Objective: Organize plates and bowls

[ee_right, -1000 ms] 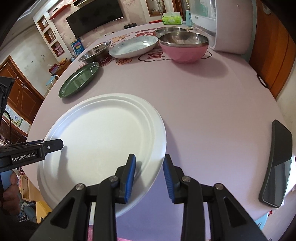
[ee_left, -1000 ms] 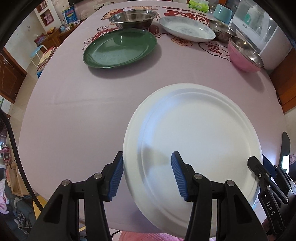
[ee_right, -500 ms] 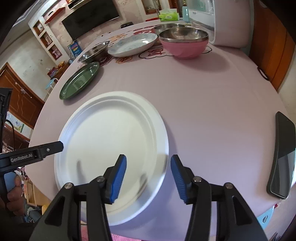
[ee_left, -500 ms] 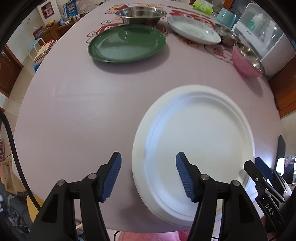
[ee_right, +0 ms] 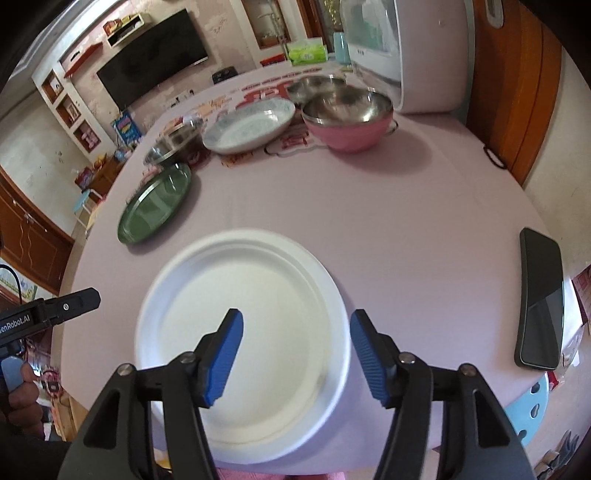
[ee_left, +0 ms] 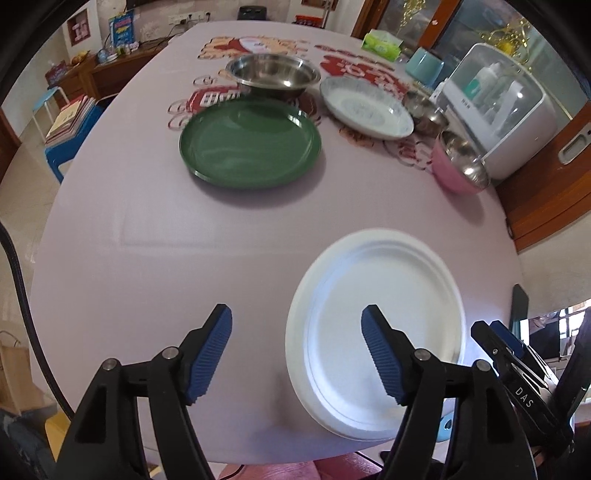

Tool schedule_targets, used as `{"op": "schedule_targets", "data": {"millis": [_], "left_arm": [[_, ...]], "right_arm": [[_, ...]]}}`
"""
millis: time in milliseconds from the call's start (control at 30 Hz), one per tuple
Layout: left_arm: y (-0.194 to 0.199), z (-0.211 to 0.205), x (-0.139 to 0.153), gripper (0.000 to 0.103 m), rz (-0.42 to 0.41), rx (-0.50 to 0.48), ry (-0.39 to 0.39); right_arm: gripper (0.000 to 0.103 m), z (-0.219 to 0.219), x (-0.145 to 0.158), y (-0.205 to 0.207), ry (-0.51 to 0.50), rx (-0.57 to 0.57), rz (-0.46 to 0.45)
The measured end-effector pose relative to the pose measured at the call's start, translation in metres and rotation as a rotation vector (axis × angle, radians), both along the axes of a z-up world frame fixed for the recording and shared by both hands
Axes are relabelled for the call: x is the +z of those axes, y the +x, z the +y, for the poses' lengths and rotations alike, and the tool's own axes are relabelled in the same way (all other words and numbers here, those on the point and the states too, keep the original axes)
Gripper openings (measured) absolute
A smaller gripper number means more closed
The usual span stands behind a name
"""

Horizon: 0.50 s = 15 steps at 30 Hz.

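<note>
The plate [ee_left: 380,325] is showing plain white, another plate [ee_left: 251,142] dark green, one bowl [ee_right: 349,118] pink outside, the desk [ee_left: 166,229] cloth pale lilac.

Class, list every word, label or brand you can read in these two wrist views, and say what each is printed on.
"DAS": on the right gripper, seen from the left wrist.
"enRobot.AI", its start cut off by the picture edge: on the left gripper, seen from the right wrist.
Too blurred to read: the red print on the tablecloth, the green tissue box, the blue poster.
</note>
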<state>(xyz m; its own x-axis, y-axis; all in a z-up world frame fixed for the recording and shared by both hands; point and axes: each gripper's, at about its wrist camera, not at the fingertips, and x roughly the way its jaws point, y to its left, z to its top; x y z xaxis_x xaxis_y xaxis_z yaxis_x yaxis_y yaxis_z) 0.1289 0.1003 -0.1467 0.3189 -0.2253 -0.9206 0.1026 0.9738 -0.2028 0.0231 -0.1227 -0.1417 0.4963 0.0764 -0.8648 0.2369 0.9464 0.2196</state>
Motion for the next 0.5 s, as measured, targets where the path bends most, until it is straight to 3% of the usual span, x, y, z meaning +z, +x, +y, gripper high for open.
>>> {"op": "schedule_targets", "data": {"millis": [500], "left_arm": [[0.032, -0.008, 0.029, 0.073, -0.046, -0.069, -0.073]], "right_arm": [[0.064, 0.022, 0.046, 0.041, 0.040, 0.018, -0.086]]}}
